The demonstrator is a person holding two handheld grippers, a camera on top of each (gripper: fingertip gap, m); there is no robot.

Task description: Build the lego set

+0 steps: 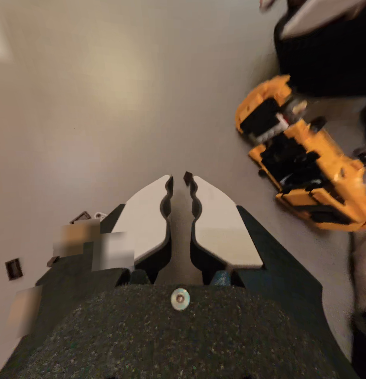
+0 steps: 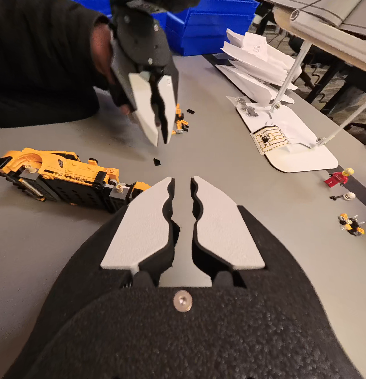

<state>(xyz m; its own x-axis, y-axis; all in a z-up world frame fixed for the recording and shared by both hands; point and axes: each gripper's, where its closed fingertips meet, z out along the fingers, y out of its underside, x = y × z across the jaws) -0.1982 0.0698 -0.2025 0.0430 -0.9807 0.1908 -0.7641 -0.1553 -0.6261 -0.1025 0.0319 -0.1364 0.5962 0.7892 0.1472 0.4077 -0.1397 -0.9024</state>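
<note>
The yellow and black lego car (image 2: 61,180) lies on its side on the grey table, left of my right gripper (image 2: 182,178); it also shows in the left wrist view (image 1: 301,160), blurred. My right gripper is empty, its jaws a narrow gap apart. My left gripper (image 1: 182,177) hangs tip-down over the table, jaws a narrow gap apart, holding nothing; the right wrist view shows it (image 2: 161,143) too. A small black piece (image 2: 156,162) lies on the table just below its tips, and appears by the right fingertip (image 1: 187,176).
A heap of small yellow and black parts (image 2: 181,123) lies behind the left gripper. At right are a red minifigure (image 2: 337,178), a white helmet (image 2: 349,195), a small sub-build (image 2: 351,225), a white stand base (image 2: 301,158), paper bags (image 2: 255,67). Blue bins (image 2: 198,30) at the back. Across from one pair of fingers to the other is roughly 12 cm. Left tips and right tips are each some 30 cm from the small sub-build (image 2: 351,225).
</note>
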